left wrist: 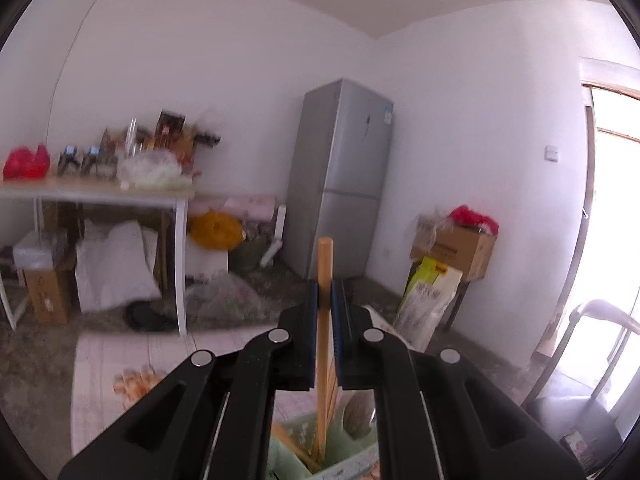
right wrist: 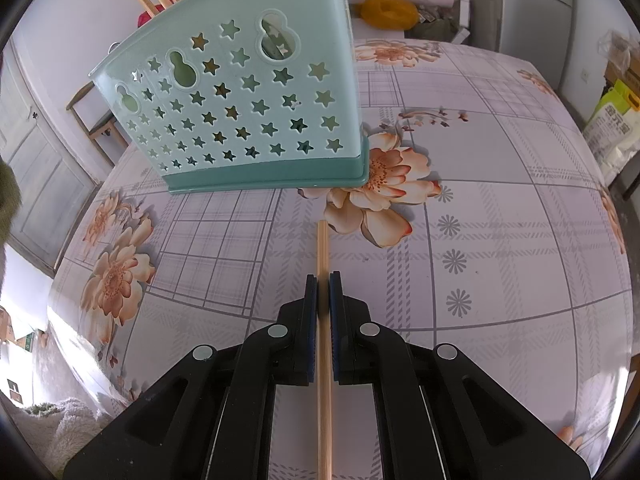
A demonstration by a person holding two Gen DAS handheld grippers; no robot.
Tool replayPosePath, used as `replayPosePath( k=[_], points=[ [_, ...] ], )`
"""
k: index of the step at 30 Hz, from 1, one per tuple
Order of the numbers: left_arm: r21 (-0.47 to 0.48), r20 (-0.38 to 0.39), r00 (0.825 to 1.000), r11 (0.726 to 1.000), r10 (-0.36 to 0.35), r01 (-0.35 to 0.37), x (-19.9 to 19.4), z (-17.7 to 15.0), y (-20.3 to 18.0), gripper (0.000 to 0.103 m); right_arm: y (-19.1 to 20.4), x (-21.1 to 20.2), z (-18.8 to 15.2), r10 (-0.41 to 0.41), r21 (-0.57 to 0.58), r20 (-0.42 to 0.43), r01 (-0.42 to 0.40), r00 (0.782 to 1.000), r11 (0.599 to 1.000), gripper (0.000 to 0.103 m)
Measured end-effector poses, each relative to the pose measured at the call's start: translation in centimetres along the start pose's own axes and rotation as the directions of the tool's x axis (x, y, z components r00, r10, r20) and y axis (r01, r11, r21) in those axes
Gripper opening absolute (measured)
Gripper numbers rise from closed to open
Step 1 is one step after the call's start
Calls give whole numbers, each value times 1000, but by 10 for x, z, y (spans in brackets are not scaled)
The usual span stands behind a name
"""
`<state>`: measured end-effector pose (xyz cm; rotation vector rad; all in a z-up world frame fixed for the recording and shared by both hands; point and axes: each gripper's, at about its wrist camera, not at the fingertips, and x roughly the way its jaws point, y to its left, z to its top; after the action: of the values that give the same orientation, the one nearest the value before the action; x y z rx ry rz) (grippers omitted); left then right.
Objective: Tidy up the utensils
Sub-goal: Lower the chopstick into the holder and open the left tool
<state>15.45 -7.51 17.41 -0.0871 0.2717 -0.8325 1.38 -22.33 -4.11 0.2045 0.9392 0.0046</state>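
Currently noting left tool (left wrist: 324, 300) clamping a wooden chopstick (left wrist: 325, 264) upright over the green utensil holder (left wrist: 296, 452); right tool (right wrist: 323, 292) pinching another chopstick (right wrist: 322, 248) above the counter (right wrist: 500, 240). Risking slippage, tilting, or missing a compartment while lowering.

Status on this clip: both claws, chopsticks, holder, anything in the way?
Left claw shut on chopstick, upright over green holder. Right claw shut on second chopstick, level above the tablecloth. Path to holder open.
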Motion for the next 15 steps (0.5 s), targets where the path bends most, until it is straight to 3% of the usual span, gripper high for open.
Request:
replayPosePath(
  k=[9,11,15],
  points=[
    [-85,-81,997,996,-17,10,6,-37,6,9,-2,-2,-1,17,12,-2,-17,1000,1000,4],
    [-89,-79,997,996,-13,6,1,-39,5,25,-3,-4,-2,34,23,-3,-34,999,999,4],
    [-94,-77,997,996,0,-7,-13,-42,4,41,-6,-14,-4,47,38,14,-47,999,998,4]
  ],
)
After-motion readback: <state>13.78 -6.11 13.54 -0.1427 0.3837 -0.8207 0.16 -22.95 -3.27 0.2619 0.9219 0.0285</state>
